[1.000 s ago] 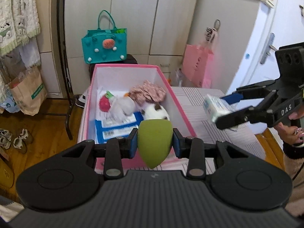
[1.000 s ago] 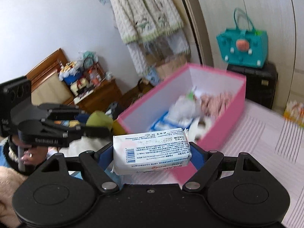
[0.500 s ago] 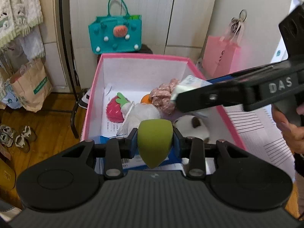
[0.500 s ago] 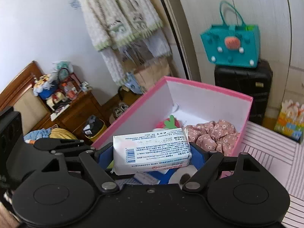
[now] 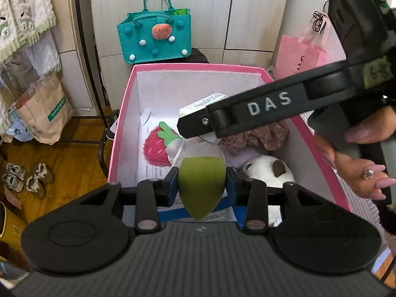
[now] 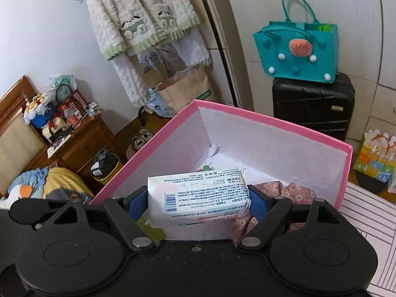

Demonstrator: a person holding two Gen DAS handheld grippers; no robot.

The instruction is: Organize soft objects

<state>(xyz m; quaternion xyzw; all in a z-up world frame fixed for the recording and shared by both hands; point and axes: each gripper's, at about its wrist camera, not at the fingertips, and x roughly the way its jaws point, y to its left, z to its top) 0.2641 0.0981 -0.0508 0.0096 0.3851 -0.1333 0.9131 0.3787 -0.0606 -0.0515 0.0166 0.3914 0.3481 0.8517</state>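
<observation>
Over the pink box [image 5: 243,68], left gripper [image 5: 201,189] pinches a green sponge [image 5: 201,188], right gripper [image 6: 198,199] spans a tissue pack [image 6: 198,198] — crowded together, they risk colliding on release.

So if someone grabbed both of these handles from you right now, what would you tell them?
Left gripper: jaws beginning to open, green sponge between the pads, above the near end of the pink box.
Right gripper: jaws beginning to open, white tissue pack between them, also over the box.
Done: strawberry plush, floral cloth, white plush toy and a blue-and-white pack already lie in the box.
Left: let both items drop in. Whether more soft things wait outside the box is not visible.
</observation>
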